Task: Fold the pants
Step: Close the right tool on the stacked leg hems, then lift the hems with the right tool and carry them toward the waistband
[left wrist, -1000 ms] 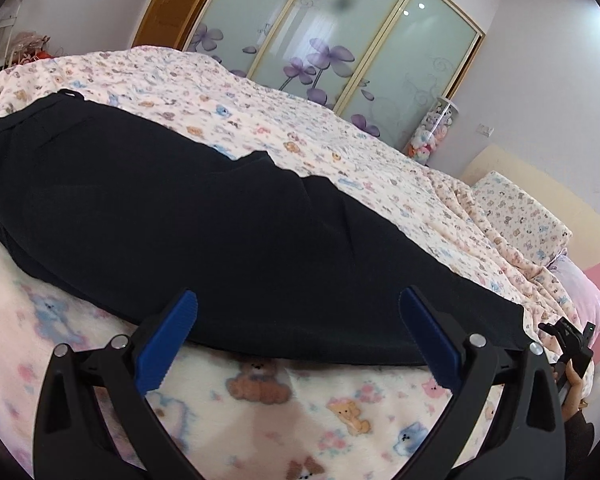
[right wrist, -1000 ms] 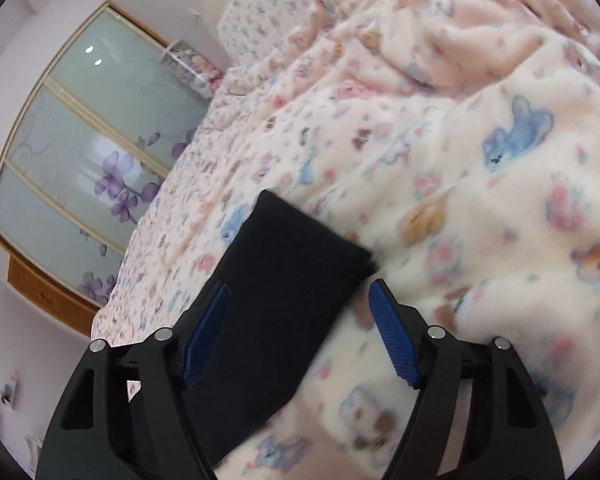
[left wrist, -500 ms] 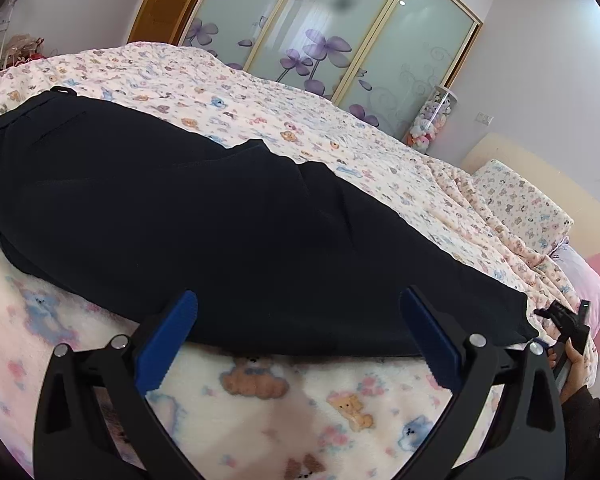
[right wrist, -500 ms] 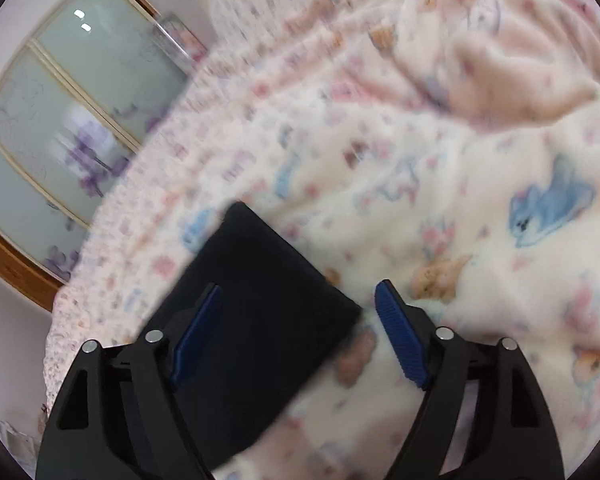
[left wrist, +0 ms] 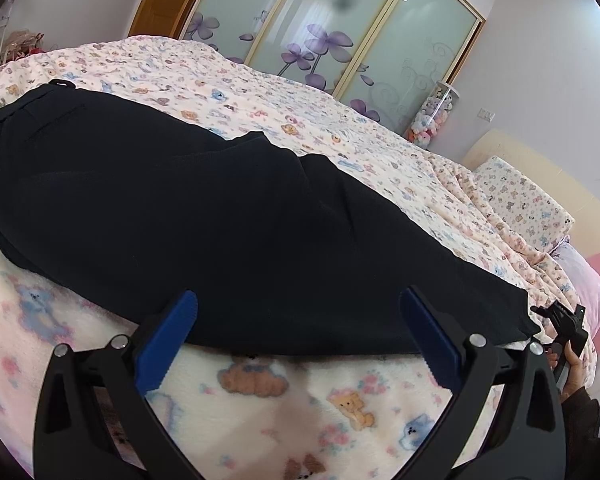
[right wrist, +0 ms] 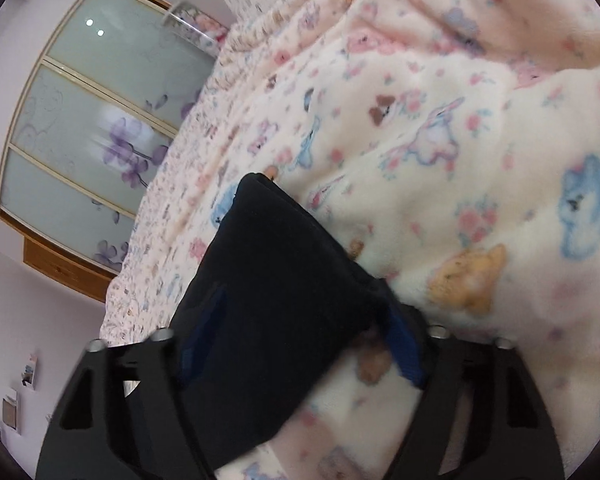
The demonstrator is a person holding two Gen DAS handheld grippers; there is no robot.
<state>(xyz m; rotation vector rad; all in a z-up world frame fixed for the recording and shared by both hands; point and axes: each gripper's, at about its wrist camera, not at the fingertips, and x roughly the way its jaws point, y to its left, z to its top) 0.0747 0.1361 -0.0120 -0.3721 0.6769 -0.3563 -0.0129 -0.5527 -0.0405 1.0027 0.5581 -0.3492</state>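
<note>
Now closing right gripper over hem end of black pants, cloth between jaws, pads not yet clearly pressing. Keeping left gripper spread wide, hovering just short of near pant edge. Pinching all hem layers squarely before lifting. Lying lengthwise across teddy-print bed, waistband far from hem. Beyond, floral wardrobe doors.
</note>
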